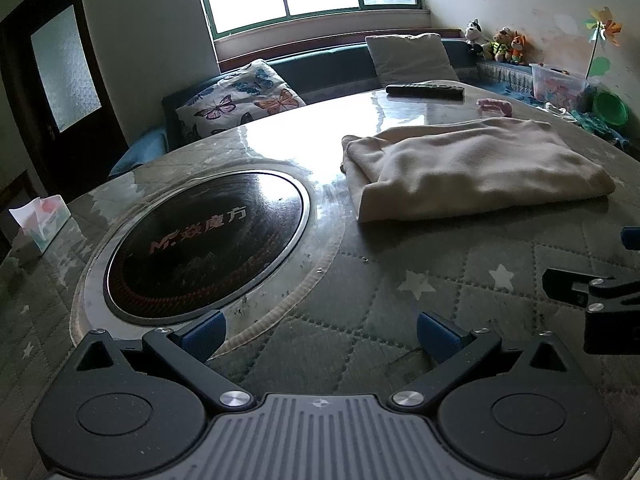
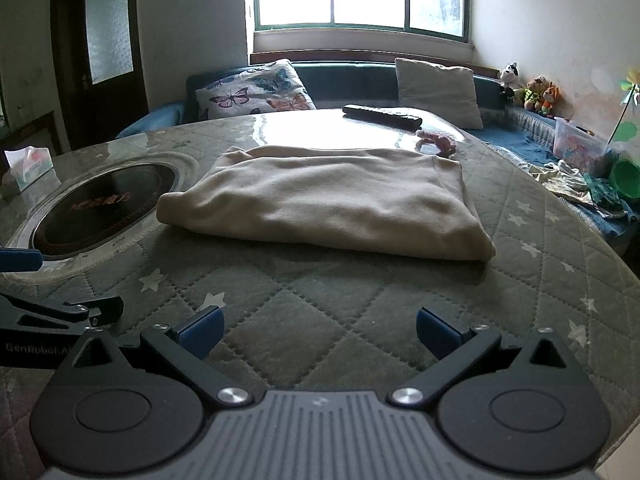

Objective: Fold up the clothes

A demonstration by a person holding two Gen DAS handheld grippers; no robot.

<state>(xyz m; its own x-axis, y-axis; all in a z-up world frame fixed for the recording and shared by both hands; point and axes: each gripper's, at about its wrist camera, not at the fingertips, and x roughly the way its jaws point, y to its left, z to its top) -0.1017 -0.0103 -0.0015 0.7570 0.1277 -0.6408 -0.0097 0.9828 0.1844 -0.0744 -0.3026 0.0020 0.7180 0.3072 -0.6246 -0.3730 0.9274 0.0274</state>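
Quilted star-patterned cloth is covering the round counter (image 2: 360, 312), on which a folded cream garment (image 2: 328, 208) is lying at twelve o'clock from the right tongs (image 2: 318, 334) and at one o'clock from the left tongs (image 1: 320, 334). Both tongs are being held wide, empty, well apart from it.

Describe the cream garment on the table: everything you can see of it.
The cream garment is soft, fleecy-looking cloth, already folded into a thick, rough rectangle of several layers, with rounded fold edges and light wrinkles on top. It lies flat on the quilted star-patterned table cover, its left corner close to the round black cooktop. Neither hand-held gripper touches it; both are open, short of its near edge.
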